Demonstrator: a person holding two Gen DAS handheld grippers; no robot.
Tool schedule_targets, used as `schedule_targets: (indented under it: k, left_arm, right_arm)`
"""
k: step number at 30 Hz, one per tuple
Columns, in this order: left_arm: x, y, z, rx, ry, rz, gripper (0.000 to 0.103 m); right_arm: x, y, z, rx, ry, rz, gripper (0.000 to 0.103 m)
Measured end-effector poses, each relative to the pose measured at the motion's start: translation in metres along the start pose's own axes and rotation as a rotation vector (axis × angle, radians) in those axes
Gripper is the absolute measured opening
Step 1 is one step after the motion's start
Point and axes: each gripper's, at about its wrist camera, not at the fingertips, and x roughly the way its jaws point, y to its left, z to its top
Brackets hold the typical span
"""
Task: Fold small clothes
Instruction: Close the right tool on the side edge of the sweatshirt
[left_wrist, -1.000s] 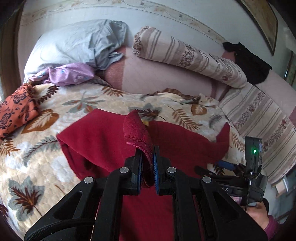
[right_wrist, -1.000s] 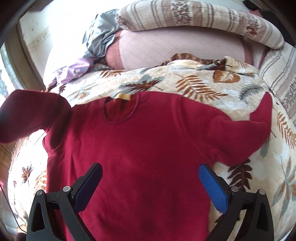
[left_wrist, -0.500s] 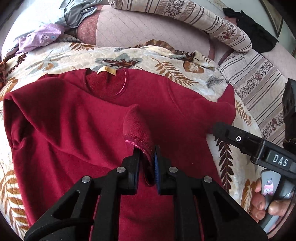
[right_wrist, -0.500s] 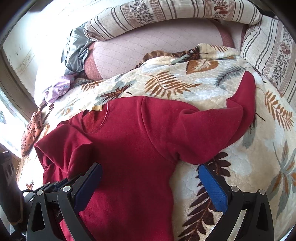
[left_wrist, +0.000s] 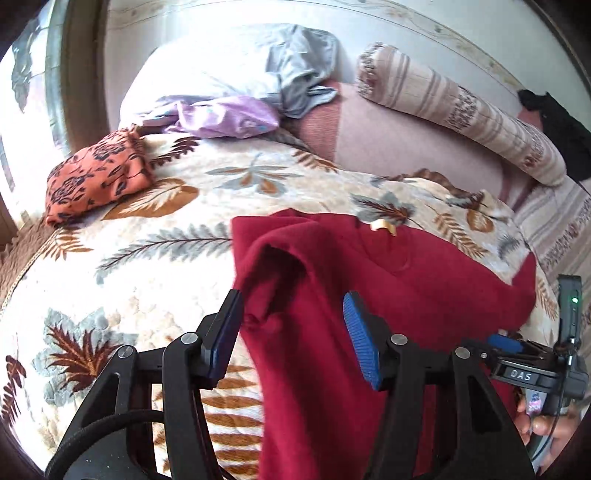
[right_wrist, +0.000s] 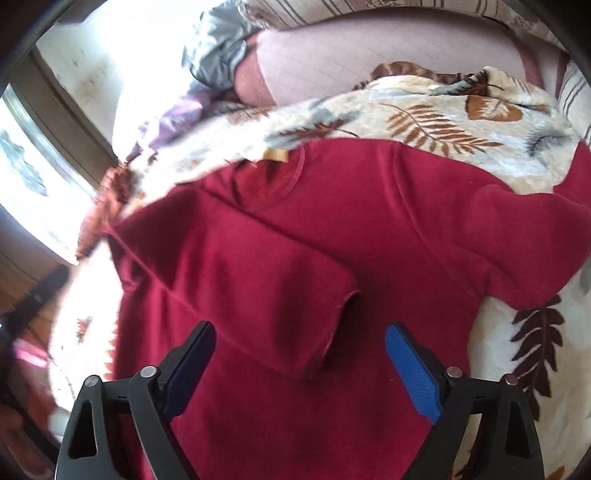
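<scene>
Our left gripper (left_wrist: 291, 332) has just let go: a second ago its pads were pinched on the cuff of the red sweater's sleeve, and now the jaws are opening, well apart, with red cloth lying below and between them but pressed by neither pad. The right gripper (right_wrist: 301, 360) is also unloaded; its jaws, which stood at their widest a moment ago, are closing a little, and the blue pads (right_wrist: 413, 373) straddle the sleeve cuff (right_wrist: 340, 328) without touching it.

Moving outward, the red sweater (right_wrist: 369, 229) lies chest-up on the leaf-patterned blanket (left_wrist: 155, 258), collar and its small yellow tag toward the pillows. The sleeve on the left of the right wrist view, which was lifted off to the side a second ago, now lies folded across the chest, its cuff ending just ahead of our right fingers. The other sleeve (right_wrist: 535, 236) is spread out onto the blanket at the right, unfolded.

We judge the first sleeve fold done, and the opposite sleeve comes next, probably for the right gripper. The right wrist view is smeared along its left edge, so we cannot say whether the folded shoulder sits flat or bunched there; in the left wrist view the cloth near the fingers looks humped.

Further off, an orange flowered cloth (left_wrist: 96, 177) and a lilac garment (left_wrist: 229, 118) wait near the pillows.
</scene>
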Motion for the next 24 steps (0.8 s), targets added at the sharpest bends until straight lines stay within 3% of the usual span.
schedule_targets:
  k: [4,6,10,12,13,14,19,24]
  left_arm:
    - [0.018,0.029,0.0,-0.009,0.009,0.093,0.056]
    - [0.025,0.037,0.0,-0.03,0.011,0.093,0.056]
    - [0.034,0.038,0.002,-0.044,0.024,0.095,0.056]
    - [0.037,0.035,0.002,-0.038,0.029,0.105,0.056]
    - [0.038,0.034,0.002,-0.037,0.031,0.106,0.056]
    - [0.039,0.034,0.002,-0.037,0.031,0.105,0.056]
    - [0.036,0.032,0.004,-0.032,0.014,0.097,0.056]
    - [0.039,0.023,0.002,-0.006,0.02,0.07,0.056]
  right_arm:
    - [0.003,-0.005,0.004,0.003,-0.035,-0.099,0.084]
    - [0.005,-0.014,0.006,0.029,-0.047,-0.14,0.084]
    - [0.021,-0.026,0.01,0.053,-0.024,-0.113,0.081]
    - [0.03,-0.022,0.011,0.016,-0.023,-0.122,0.063]
    - [0.03,-0.019,0.011,-0.018,-0.044,-0.145,0.032]
    - [0.029,-0.014,0.013,-0.054,-0.06,-0.145,0.008]
    - [0.004,-0.009,0.028,-0.129,-0.096,-0.11,0.007]
    - [-0.037,-0.027,0.059,-0.146,-0.228,-0.24,0.007]
